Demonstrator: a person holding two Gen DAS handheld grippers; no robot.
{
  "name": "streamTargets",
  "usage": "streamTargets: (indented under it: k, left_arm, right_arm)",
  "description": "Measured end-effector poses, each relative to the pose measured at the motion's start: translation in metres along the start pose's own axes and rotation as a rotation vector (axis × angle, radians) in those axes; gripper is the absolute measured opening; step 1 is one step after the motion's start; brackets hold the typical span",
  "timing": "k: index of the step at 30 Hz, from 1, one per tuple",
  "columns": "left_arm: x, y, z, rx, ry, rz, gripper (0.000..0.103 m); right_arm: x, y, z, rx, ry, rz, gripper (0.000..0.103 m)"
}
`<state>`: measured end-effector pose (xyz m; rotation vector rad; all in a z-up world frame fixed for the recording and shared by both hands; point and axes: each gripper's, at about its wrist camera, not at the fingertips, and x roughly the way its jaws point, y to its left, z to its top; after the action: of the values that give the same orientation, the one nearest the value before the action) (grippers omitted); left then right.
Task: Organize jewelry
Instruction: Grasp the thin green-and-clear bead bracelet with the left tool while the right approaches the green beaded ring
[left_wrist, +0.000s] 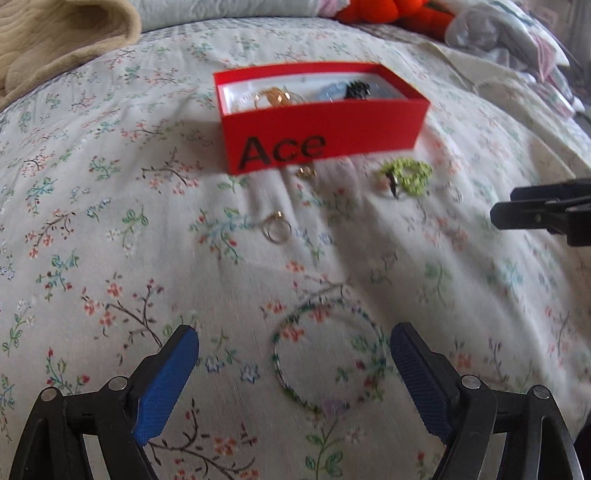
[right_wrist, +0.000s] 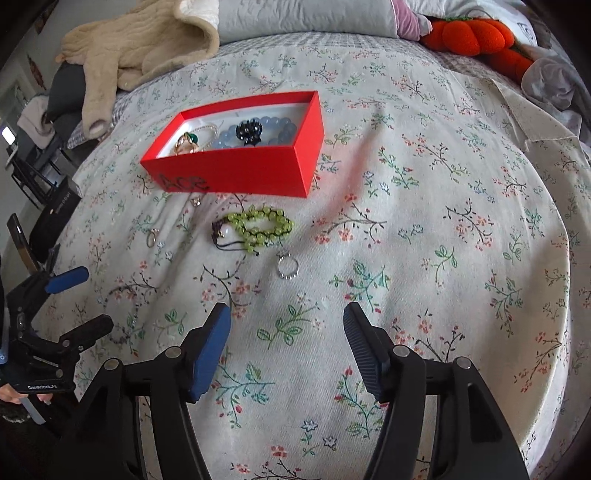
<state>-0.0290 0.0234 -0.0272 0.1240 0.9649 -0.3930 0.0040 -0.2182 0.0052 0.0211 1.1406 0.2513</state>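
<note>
Left wrist view | my left hand-held gripper (left_wrist: 294, 349) gapes, empty, over beaded bracelet (left_wrist: 328, 354) on bed (left_wrist: 110, 240) | right hand-held gripper (right_wrist: 287, 325) spread, empty, near silver ring (right_wrist: 287, 266) | red box (left_wrist: 325, 136) beyond | risk: thin strand slips, or pads pinch sheet.

Before you: a red box (right_wrist: 236, 173) lettered black, a lime-green bracelet (right_wrist: 260, 229), a pale floral bedspread (right_wrist: 443, 221), blue-padded fingers (right_wrist: 210, 350).
</note>
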Motion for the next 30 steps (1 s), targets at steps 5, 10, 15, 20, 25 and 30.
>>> streamTargets:
  k: [5, 10, 15, 20, 25, 30]
  left_arm:
    - [0.007, -0.003, -0.01, 0.04, 0.041, -0.043, 0.088]
    - [0.017, -0.013, -0.018, 0.097, 0.068, -0.04, 0.088]
    - [0.019, -0.013, -0.015, 0.088, 0.042, -0.035, 0.08]
    - [0.018, -0.003, -0.009, 0.049, 0.03, -0.033, 0.057]
    - [0.017, 0.001, -0.005, 0.028, 0.026, -0.033, 0.055]
    - [0.015, 0.007, 0.005, 0.002, 0.021, -0.023, 0.039]
  right_arm:
    - [0.009, 0.004, -0.012, -0.041, 0.033, -0.016, 0.066]
    - [0.016, 0.006, -0.011, -0.048, 0.046, -0.023, 0.066]
    - [0.018, 0.01, -0.006, -0.05, 0.045, -0.027, 0.066]
    - [0.02, 0.009, -0.004, -0.041, 0.042, -0.029, 0.066]
    - [0.02, 0.003, 0.0, -0.021, 0.036, -0.034, 0.066]
    - [0.017, -0.005, 0.01, 0.024, 0.018, -0.029, 0.066]
